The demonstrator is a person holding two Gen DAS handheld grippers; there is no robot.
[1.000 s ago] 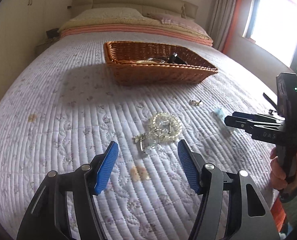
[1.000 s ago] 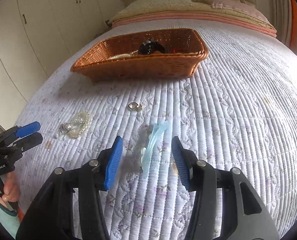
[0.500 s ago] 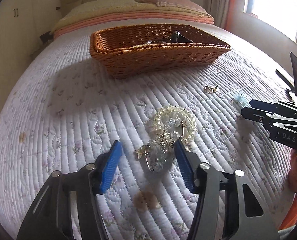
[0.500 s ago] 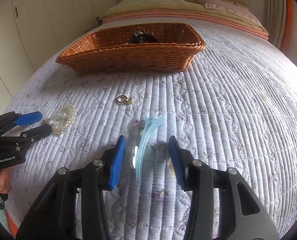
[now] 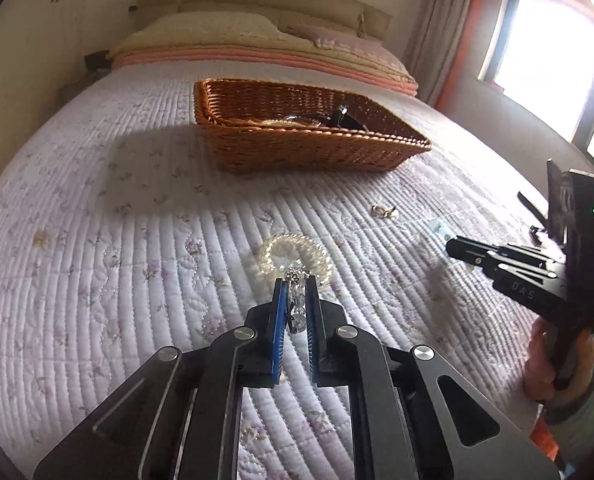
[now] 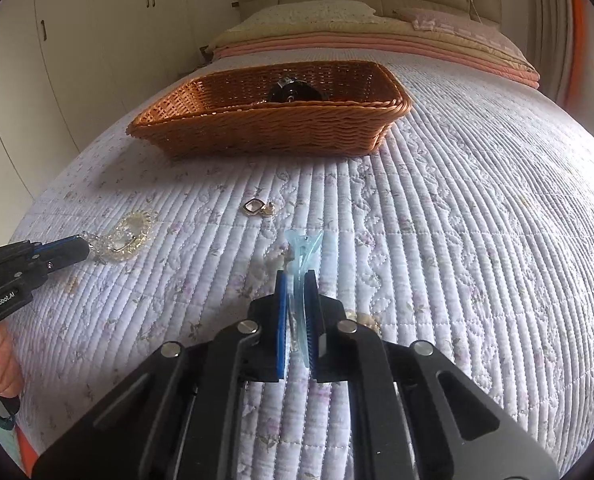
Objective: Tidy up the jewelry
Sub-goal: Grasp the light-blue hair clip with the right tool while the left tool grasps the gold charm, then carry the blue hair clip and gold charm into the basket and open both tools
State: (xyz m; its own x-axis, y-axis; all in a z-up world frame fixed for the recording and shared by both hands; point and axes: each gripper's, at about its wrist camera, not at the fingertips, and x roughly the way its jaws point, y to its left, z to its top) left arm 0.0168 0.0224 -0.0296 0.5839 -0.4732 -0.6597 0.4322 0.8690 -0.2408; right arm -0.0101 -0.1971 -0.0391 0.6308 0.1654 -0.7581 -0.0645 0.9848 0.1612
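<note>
- Left gripper [image 5: 295,286]: jaws just closed, pinching crystal brooch [image 5: 295,307] on quilt [image 5: 137,240], against bead bracelet [image 5: 295,258].
- Right gripper [image 6: 295,280]: jaws just closed, clamping blue hair clip [image 6: 303,252] on quilt.
- Basket [image 6: 273,136]: beyond, well apart.

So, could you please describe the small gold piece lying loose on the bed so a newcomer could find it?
Start at the wicker basket on the quilted bedspread. Just in front of it lies a gold ring. Unlike the pale blue hair clip nearby, no gripper holds it.

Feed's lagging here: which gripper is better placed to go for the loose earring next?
Right, probably. The earring lies just beyond the right gripper, though it's shut on the clip; the left gripper sits farther off, holding beads.
</note>
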